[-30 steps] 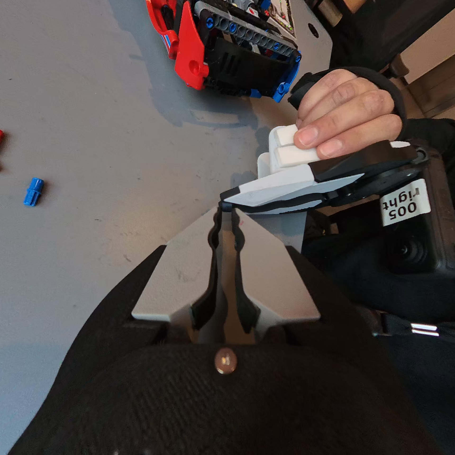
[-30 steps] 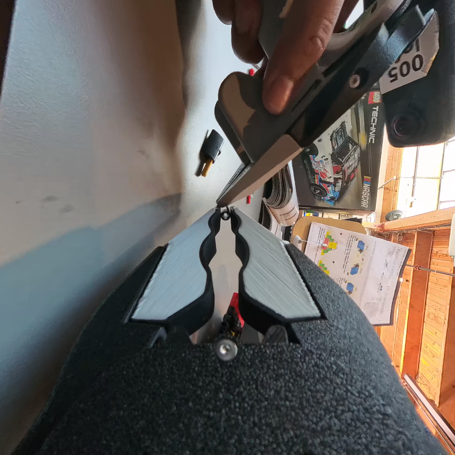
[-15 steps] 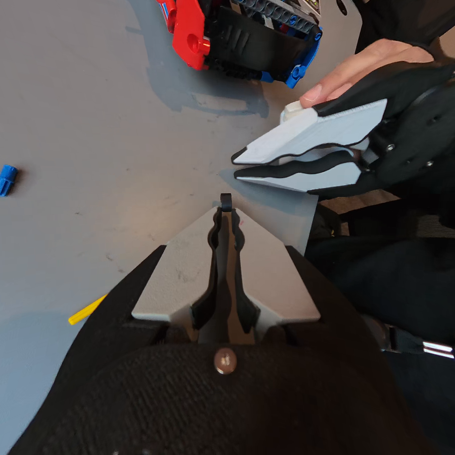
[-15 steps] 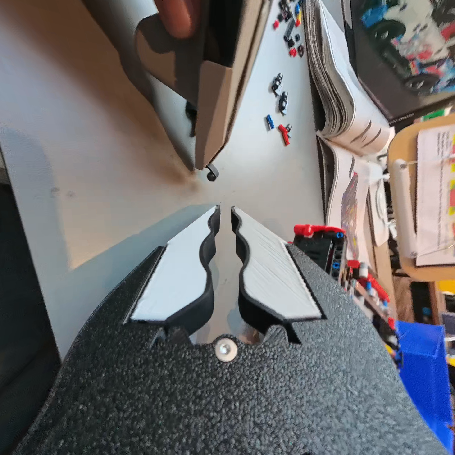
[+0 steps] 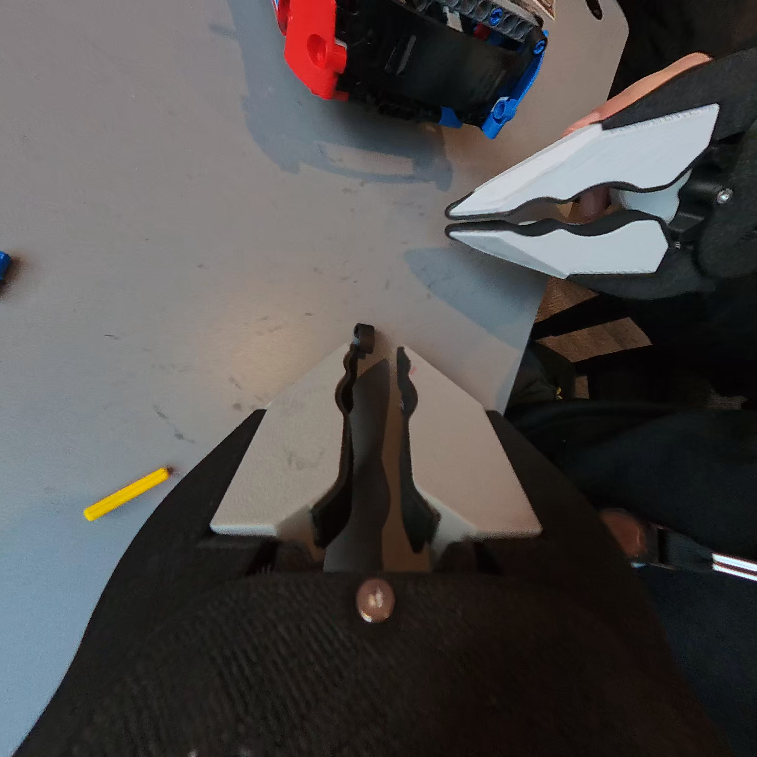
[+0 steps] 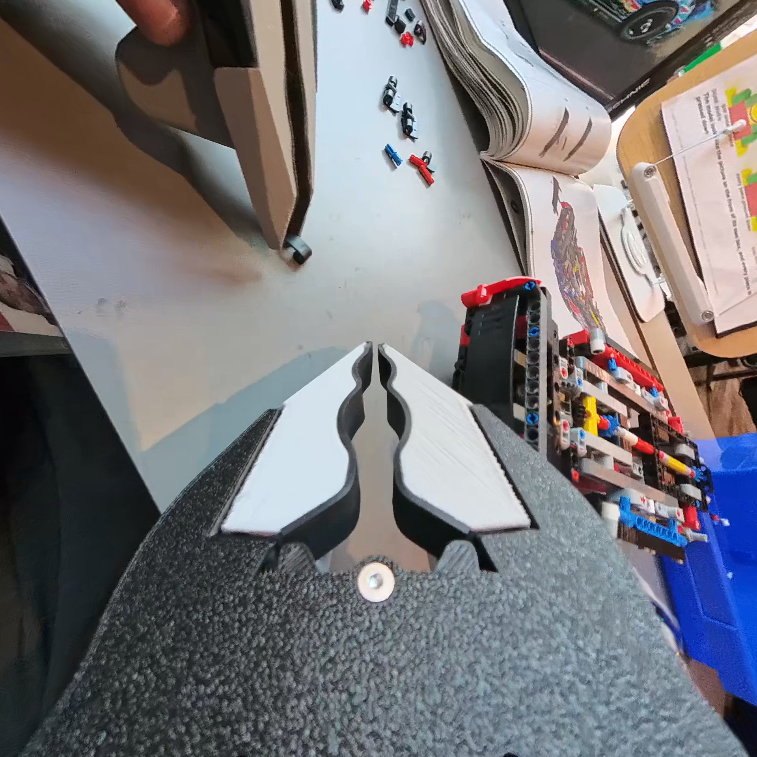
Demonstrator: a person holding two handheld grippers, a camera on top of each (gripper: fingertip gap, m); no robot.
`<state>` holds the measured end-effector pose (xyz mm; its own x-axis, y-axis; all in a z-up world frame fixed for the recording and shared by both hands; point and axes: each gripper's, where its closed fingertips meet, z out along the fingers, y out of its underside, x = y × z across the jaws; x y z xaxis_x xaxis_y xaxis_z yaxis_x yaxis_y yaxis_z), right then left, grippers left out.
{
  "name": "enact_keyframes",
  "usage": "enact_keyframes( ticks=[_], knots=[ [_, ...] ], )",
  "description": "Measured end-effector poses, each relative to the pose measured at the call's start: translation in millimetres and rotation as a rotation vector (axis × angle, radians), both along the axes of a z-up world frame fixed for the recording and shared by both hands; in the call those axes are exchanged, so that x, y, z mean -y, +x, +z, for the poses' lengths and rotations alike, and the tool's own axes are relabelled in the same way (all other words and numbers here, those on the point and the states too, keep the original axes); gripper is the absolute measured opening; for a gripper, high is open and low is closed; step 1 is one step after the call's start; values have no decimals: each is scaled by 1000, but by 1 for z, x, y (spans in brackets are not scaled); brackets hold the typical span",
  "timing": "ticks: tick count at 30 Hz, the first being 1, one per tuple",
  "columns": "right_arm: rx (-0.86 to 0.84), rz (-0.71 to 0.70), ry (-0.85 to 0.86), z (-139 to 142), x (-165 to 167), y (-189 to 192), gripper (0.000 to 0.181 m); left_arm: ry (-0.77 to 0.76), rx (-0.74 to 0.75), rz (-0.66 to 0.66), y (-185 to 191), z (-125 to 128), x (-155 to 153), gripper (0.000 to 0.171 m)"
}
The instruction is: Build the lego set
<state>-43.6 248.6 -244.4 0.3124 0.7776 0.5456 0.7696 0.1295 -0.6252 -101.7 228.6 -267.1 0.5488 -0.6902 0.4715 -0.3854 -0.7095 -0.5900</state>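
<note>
Resting at the tip of the left tongs (image 5: 379, 348), a small black lego piece (image 5: 363, 336) touches only one finger (image 5: 303, 442); the gap between the fingers is narrow but open, so the piece looks released onto the grey worktop (image 5: 164, 245) rather than pinched. The right tongs (image 6: 375, 348) sit nearly closed and empty, perhaps pulled clear after a handover. In the left wrist view the half-built car (image 5: 409, 61) lies at the top of the frame and a yellow axle (image 5: 127, 493) at lower left. Only the right wrist view shows the car's open chassis at centre right, loose parts (image 6: 403, 118) at top centre, an open instruction booklet (image 6: 532, 102) and a blue bin (image 6: 721, 573) at lower right
</note>
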Motion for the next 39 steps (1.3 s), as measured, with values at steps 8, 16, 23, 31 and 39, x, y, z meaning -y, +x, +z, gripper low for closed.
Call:
enact_keyframes(
  ticks=[8,16,23,31,39],
  knots=[
    [-267,-82,-257,9,12,-10,3,65,-47,-38,-21,18,12,28],
    [-331,-122,-442,-6,15,-56,16,334,-194,-340,-64,25,-9,26],
    [-237,-155,-474,-21,12,-66,25,339,-276,-551,-67,-5,-9,27],
    [-203,-150,-513,-29,13,-68,16,347,-224,-579,-58,-6,-9,11],
    [-205,109,-493,-18,21,-68,8,319,-180,-518,-46,-5,-3,10]
  ],
)
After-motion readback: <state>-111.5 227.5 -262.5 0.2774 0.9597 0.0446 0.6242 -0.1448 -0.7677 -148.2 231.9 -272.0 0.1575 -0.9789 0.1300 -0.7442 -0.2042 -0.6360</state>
